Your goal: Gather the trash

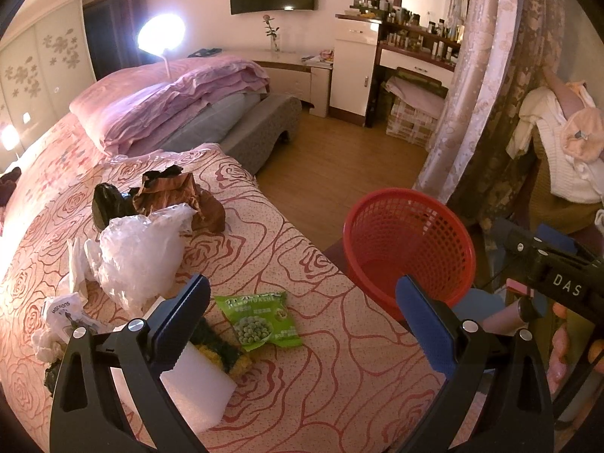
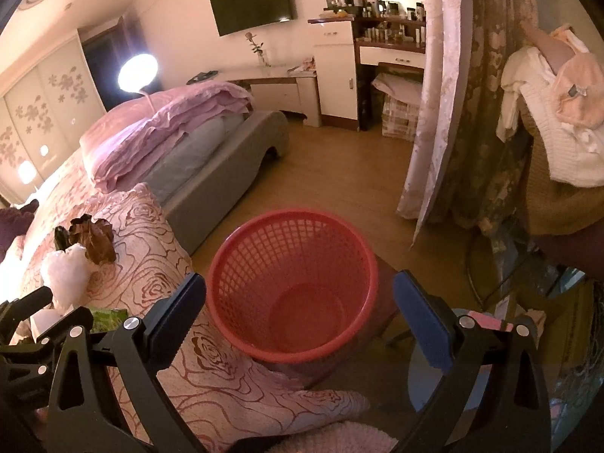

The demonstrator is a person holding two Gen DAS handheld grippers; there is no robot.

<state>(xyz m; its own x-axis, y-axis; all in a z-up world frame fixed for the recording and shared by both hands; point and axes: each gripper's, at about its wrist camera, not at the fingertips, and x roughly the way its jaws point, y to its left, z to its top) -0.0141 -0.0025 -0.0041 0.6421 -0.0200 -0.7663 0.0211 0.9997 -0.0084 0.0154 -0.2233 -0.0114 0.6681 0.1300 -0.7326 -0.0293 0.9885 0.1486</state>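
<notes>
- Left gripper (image 1: pixel 302 324), frame bottom, jaws spread wide, empty, over a white foam block (image 1: pixel 196 389) and green pea packet (image 1: pixel 260 321).
- Right gripper (image 2: pixel 300 321) gapes empty above the red basket (image 2: pixel 241 264), frame centre.
- Crumpled bags (image 1: pixel 139 253) lie centre-left on the bedspread (image 1: pixel 321 396).

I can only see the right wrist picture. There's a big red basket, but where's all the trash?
Observer: Most of it lies on the bed, to the left. A green snack packet lies flat between the fingers of the left tool.
Operator: Is the left tool holding it?
Observer: No. That tool is open and nothing is in it.
Operator: What else is there?
Observer: A crumpled clear plastic bag, a brown paper wrapper behind it, and a white foam block by the left finger.
Operator: Is anything in the basket yet?
Observer: The left view agrees with yours: the red basket looks empty.
</notes>
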